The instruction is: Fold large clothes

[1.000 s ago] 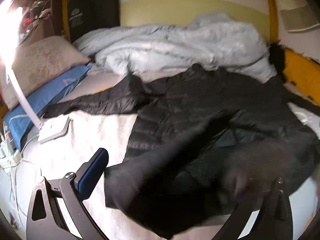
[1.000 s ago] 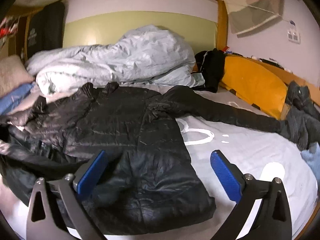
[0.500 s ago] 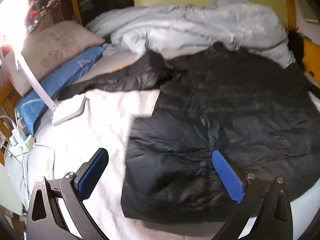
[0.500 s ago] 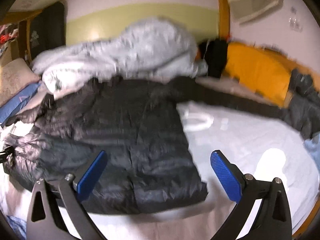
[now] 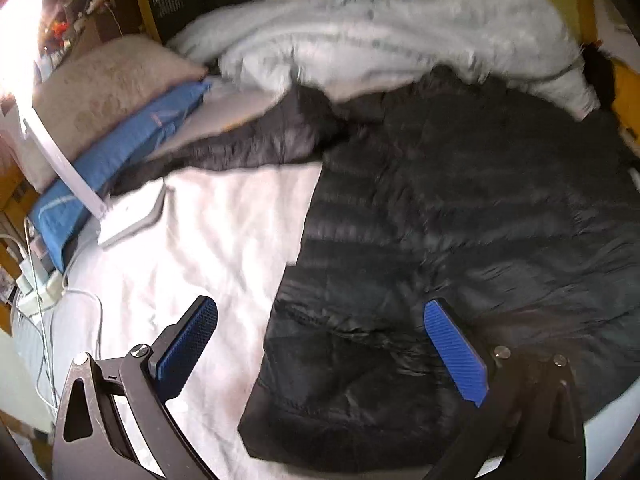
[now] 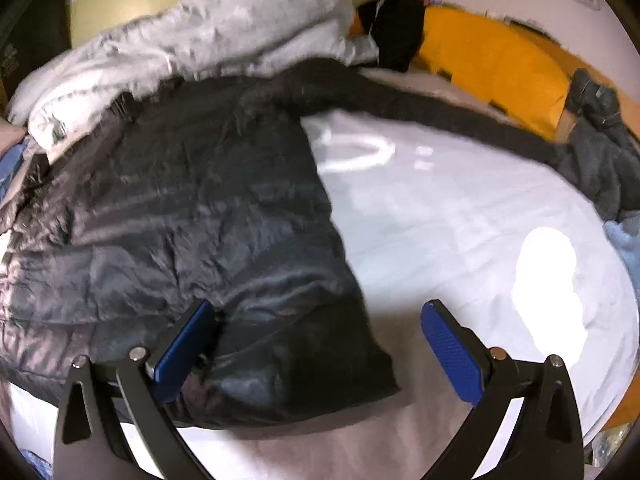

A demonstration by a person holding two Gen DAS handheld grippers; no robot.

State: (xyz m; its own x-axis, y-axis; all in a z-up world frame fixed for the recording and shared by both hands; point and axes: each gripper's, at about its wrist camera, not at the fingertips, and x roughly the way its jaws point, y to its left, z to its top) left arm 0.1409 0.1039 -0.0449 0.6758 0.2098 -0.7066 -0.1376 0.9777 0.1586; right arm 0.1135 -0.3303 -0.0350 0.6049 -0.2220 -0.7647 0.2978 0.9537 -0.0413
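Note:
A large black puffer jacket lies spread flat on the white bed sheet. One sleeve stretches toward the pillows at the left. The other sleeve stretches toward the orange cushion in the right wrist view, where the jacket body fills the left half. My left gripper is open and empty above the jacket's near left hem corner. My right gripper is open and empty above the near right hem corner.
A crumpled pale duvet lies at the back. Pink and blue pillows, a white lamp base and cables sit at the left. An orange cushion and grey clothes line the right side.
The jacket's near left flap, swung over and blurred a second ago, now lies flat. Both grippers have tilted downward and closer over the hem; both stay open.

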